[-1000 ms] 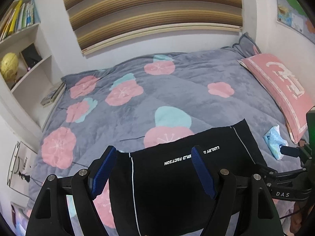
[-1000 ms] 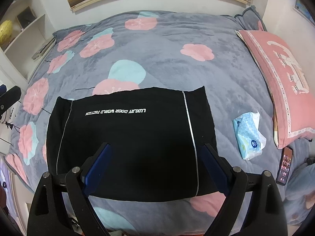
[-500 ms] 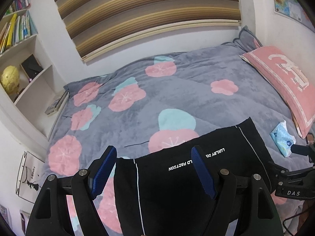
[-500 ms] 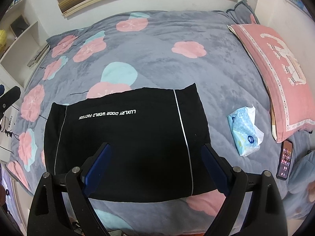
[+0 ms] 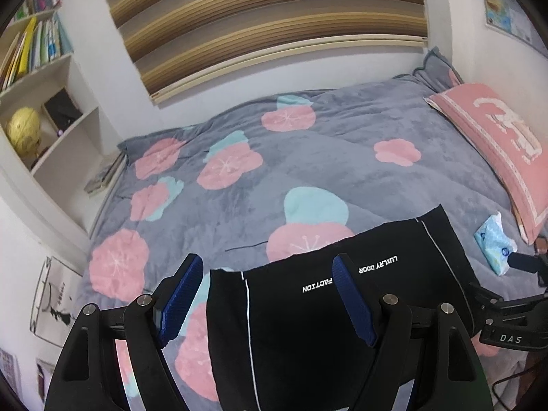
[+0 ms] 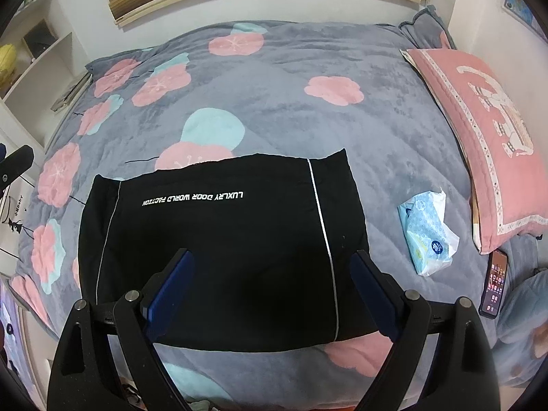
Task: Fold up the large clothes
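A black garment (image 6: 222, 239) with white side stripes and white lettering lies folded into a flat rectangle on the grey flowered bedspread (image 6: 291, 120), near the bed's front edge. It also shows in the left wrist view (image 5: 308, 325). My left gripper (image 5: 267, 270) is open and empty, held above the garment's left part. My right gripper (image 6: 272, 265) is open and empty, held above the garment's near middle. The right gripper's body shows at the right edge of the left wrist view (image 5: 507, 322).
A blue tissue pack (image 6: 428, 233) lies right of the garment. A pink pillow (image 6: 479, 130) and a phone (image 6: 493, 284) are at the right edge of the bed. White shelves (image 5: 44, 109) with books and a yellow globe stand on the left.
Both grippers have drawn back and up from the garment, so more of the bed and wall shows. The garment lies unmoved. Both stay open.
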### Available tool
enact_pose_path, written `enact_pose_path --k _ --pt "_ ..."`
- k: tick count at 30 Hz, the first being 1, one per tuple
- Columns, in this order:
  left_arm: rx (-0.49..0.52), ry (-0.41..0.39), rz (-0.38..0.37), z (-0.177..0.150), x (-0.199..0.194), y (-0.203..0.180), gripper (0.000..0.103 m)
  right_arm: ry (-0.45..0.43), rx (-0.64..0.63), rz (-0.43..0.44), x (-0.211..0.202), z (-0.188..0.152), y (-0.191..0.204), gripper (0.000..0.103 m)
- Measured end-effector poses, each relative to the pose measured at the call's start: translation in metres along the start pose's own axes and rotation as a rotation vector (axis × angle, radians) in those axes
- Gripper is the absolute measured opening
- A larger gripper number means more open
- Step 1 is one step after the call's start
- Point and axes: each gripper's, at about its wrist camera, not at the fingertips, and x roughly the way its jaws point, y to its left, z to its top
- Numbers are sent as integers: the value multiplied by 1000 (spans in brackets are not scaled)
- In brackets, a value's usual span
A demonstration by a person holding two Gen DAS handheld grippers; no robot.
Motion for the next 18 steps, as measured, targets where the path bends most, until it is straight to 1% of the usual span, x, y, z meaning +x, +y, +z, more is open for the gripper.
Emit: enact_pose_path --k 5,11,12,14,15,17,18 --pt "11 -12 44 -4 -5 8 79 -1 -15 8 0 0 8 94" --pt "-59 14 52 -10 -1 29 79 -7 -63 12 -1 1 22 94" --pt "-74 17 50 -11 -1 32 79 -7 -68 12 -1 1 24 94" --pt "-107 6 22 -14 0 38 79 -6 -75 12 0 2 25 94" --pt "-140 -16 8 -17 -2 44 79 -4 -78 13 0 2 26 94" --pt "-172 -39 -2 -21 -4 52 79 -5 -84 10 1 2 27 94" --pt "-182 -29 -7 -22 -1 56 79 -5 -86 9 2 2 27 94"
